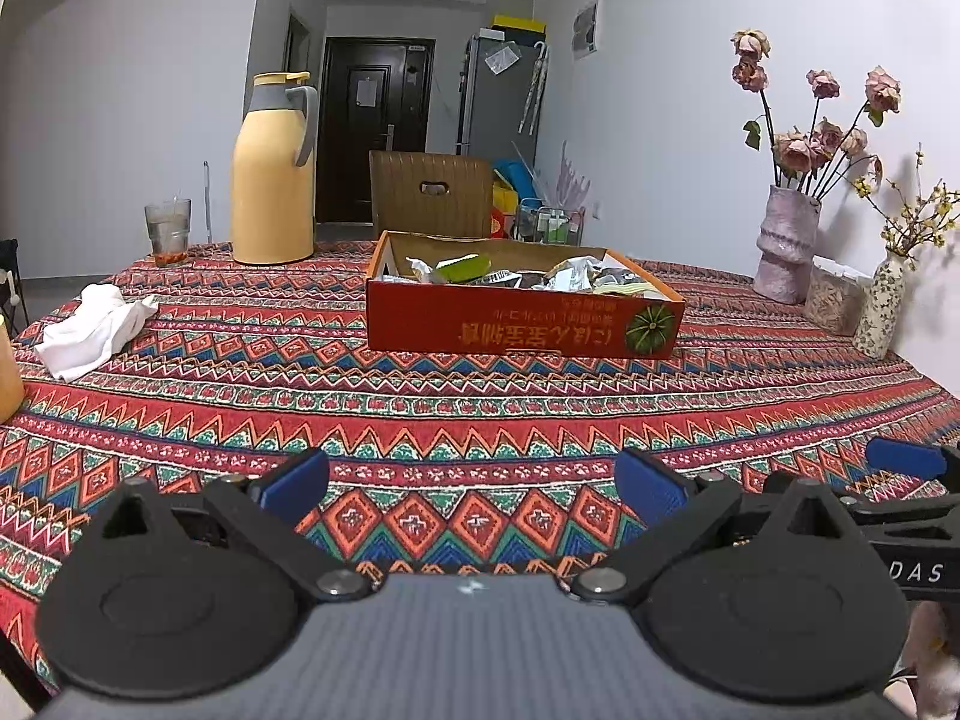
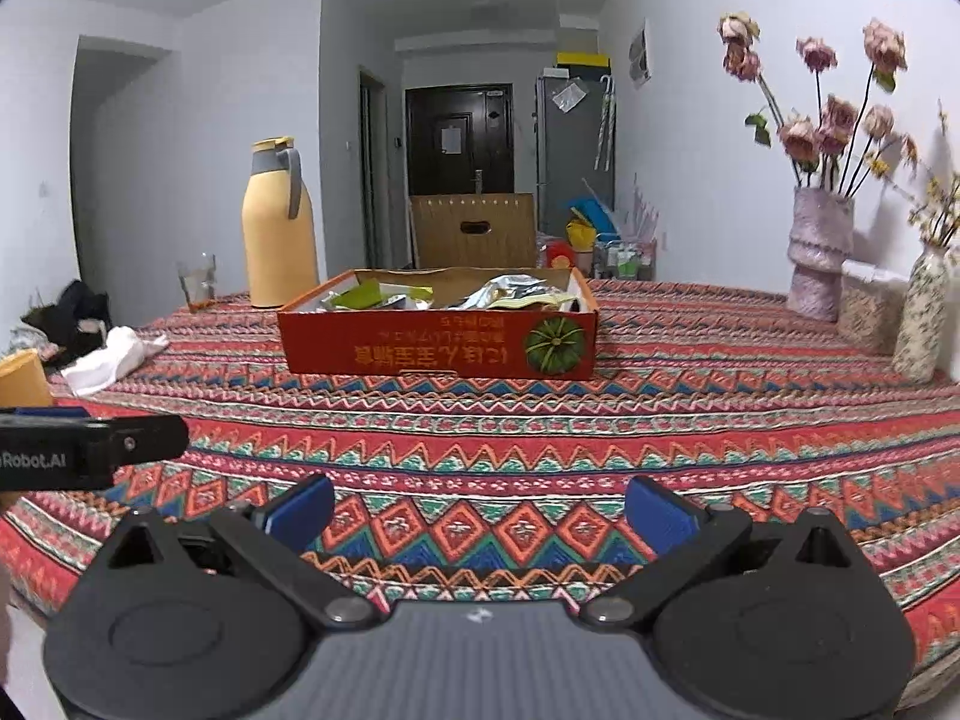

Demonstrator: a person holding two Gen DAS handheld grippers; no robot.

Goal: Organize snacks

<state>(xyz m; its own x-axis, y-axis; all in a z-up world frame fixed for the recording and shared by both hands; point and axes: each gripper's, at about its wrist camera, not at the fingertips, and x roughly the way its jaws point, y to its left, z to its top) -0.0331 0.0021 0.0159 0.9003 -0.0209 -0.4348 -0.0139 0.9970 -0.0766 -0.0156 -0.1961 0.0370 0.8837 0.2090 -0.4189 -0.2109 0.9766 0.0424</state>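
A shallow red cardboard box [image 1: 522, 321] with a green pumpkin picture sits mid-table and holds several snack packets [image 1: 576, 276], green and silver among them. It also shows in the right wrist view [image 2: 438, 348] with its packets [image 2: 510, 291]. My left gripper [image 1: 471, 486] is open and empty, low over the near part of the patterned tablecloth, well short of the box. My right gripper [image 2: 480, 513] is open and empty, also near the front edge. The right gripper's blue fingertip [image 1: 900, 457] shows at the right edge of the left wrist view. The left gripper's black body [image 2: 90, 450] shows at the right view's left edge.
A yellow thermos jug [image 1: 273, 174] and a glass [image 1: 168, 231] stand at the back left. A white cloth [image 1: 96, 330] lies at the left. A pink vase of dried roses [image 1: 786, 246], a clear container [image 1: 837, 294] and a small floral vase [image 1: 879, 306] stand along the right wall. A chair back [image 1: 429, 192] stands behind the table.
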